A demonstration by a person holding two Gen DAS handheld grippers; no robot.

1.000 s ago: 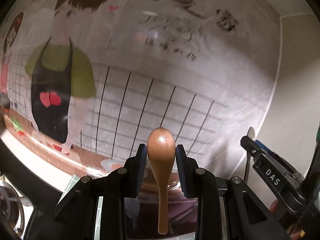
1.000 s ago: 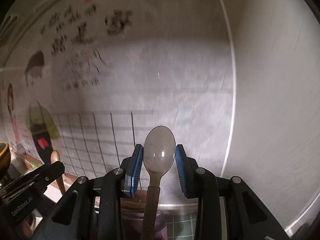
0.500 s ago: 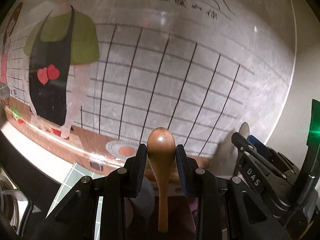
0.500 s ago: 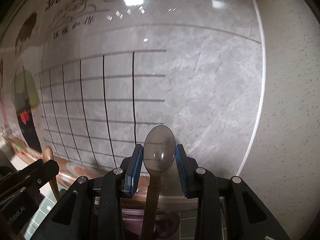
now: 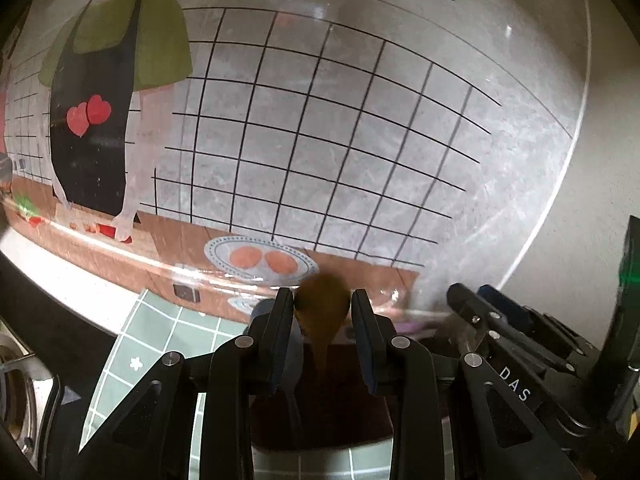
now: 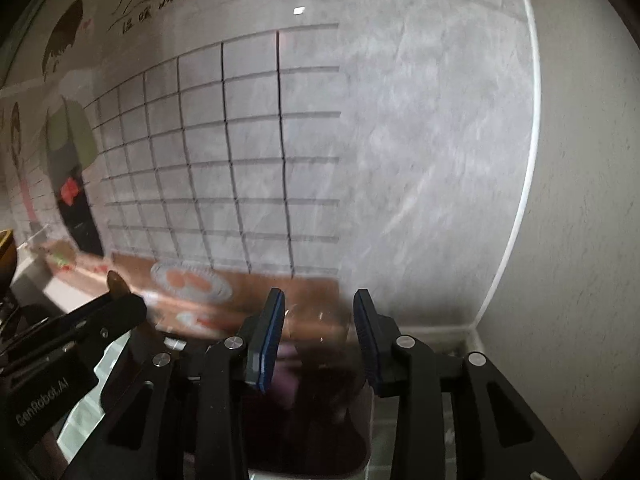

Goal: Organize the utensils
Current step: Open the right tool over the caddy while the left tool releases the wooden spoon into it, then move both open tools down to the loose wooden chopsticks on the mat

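Note:
My left gripper [image 5: 322, 312] has its pads at the sides of a wooden spoon [image 5: 322, 320], bowl up. The spoon is blurred and sits low between them. Below it is a dark maroon holder [image 5: 320, 420] with a grey utensil [image 5: 294, 360] inside. My right gripper [image 6: 318, 316] is opening. The translucent grey spoon [image 6: 320, 332] is only a smear sliding down between its blue pads, which do not press on it, over the same holder [image 6: 312, 408]. Each view shows the other gripper: the right gripper [image 5: 476, 300] at right, the left gripper [image 6: 120, 304] at left under the wooden spoon's tip [image 6: 116, 280].
A wall with a grid and a cartoon sticker [image 5: 320, 140] stands close behind the holder. A side wall [image 6: 580, 200] closes the corner on the right. A green checked mat [image 5: 160, 340] lies under the holder, and a stove burner [image 5: 16, 400] sits at far left.
Both grippers have dropped and tilted down, so the holder and mat now show. The right pads have spread, and the grey spoon has slipped from upright to a blur. The wooden spoon sits lower.

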